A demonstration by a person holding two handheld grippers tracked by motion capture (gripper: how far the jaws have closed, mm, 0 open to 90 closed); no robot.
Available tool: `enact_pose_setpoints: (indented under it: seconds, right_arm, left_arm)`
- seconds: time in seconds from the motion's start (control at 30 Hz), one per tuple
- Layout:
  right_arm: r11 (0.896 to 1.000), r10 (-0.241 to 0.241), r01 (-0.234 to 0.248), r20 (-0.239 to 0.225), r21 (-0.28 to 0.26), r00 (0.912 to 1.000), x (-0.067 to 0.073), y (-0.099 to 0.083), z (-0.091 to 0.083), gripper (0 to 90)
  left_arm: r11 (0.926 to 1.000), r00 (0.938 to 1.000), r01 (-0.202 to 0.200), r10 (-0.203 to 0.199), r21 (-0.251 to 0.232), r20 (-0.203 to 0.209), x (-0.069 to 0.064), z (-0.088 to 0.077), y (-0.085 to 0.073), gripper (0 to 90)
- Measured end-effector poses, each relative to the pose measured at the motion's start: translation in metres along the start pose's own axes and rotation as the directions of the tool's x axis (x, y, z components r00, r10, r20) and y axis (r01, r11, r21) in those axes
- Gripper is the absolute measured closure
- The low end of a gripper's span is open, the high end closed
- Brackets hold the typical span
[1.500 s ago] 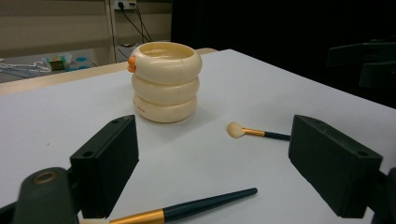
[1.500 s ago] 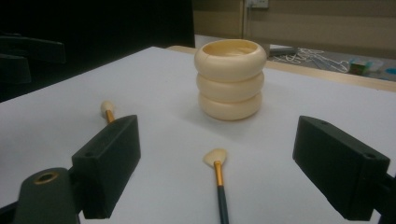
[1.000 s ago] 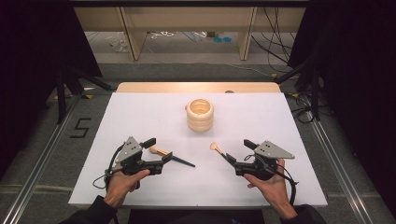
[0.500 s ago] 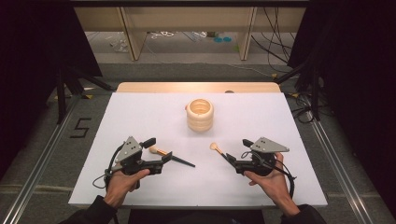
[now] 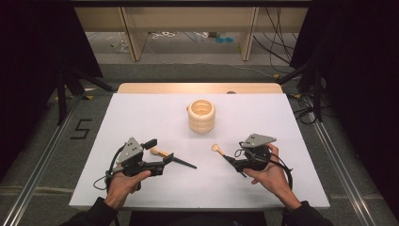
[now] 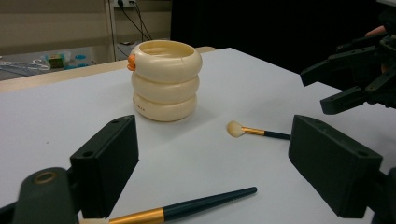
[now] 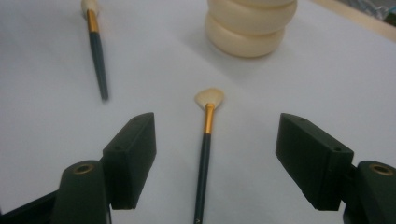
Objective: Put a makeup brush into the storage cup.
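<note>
Right gripper (image 5: 229, 160) has slid in along the table toward its brush since the earlier frames, and its jaws have just been closing, though they stand apart with nothing pressed yet. In the right gripper view the fan brush (image 7: 205, 144) lies flat on the white table (image 7: 327, 84), running straight down the gap between the two jaws, handle end toward the gripper, pale fan head pointing away toward the cream holder (image 7: 252, 28). Pads clear of the handle on both sides. Long axis in line with the gripper's reach, so the jaws would close across the handle.

Left gripper (image 5: 162, 155) open too, holding nothing. Second brush (image 6: 177, 212) lies flat just under and between its jaws, gold ferrule near the gripper, dark handle tip pointing out to the right in the high view.

Holder stands upright mid-table, well beyond both brushes. Right hand is nearer the fan brush; left nearer the other.
</note>
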State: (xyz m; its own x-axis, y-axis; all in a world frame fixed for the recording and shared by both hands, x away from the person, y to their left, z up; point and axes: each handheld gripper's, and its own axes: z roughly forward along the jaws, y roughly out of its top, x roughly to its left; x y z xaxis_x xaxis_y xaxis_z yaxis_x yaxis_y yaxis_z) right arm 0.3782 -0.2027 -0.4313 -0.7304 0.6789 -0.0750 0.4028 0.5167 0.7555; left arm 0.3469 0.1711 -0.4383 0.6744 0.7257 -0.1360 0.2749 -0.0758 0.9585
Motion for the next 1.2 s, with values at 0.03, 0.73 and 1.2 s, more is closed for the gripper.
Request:
enact_pose_setpoints:
  seconds: [0.03, 0.73, 1.2]
  right_arm:
    - [1.000, -0.003, 0.003, -0.003, 0.021, 1.0000, 0.000, 0.002, 0.002, 30.6]
    - [0.919, -0.082, 0.122, -0.121, 0.375, 0.9893, -0.011, 0.035, 0.050, 42.4]
    - [0.858, -0.100, 0.158, -0.144, 0.489, 0.9845, -0.014, 0.047, 0.072, 44.7]
  left_arm:
    - [1.0000, 1.0000, 0.001, -0.001, 0.000, 0.000, 0.000, 0.000, 0.000, 15.7]
    - [1.0000, 1.0000, 0.008, -0.008, 0.005, 0.005, 0.001, 0.000, 0.000, 15.7]
    - [1.0000, 1.0000, 0.006, -0.006, 0.003, 0.005, 0.001, 0.000, 0.000, 15.7]
